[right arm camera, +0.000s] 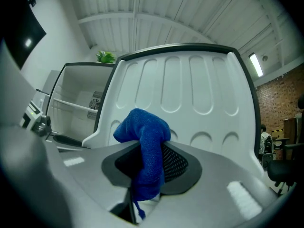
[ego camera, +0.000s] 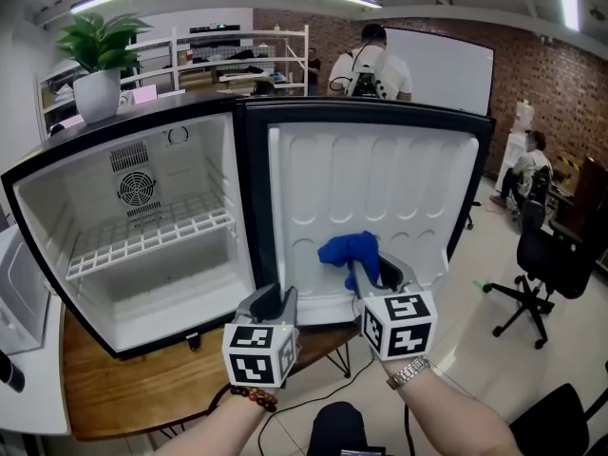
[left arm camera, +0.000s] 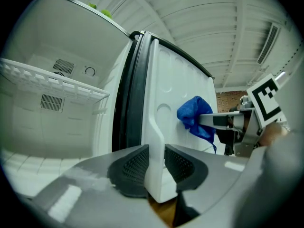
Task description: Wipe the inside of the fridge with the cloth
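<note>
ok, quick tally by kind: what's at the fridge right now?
Fridge: 1, open
Wire shelf: 1
Blue cloth: 1
Potted plant: 1, on top
Grippers: 2, left gripper clamped on the fridge door edge, right gripper holding the blue cloth
Total: 6

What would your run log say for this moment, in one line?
left gripper: clamped on fridge door edge | right gripper: holding blue cloth at door's inner panel | fridge door: open
</note>
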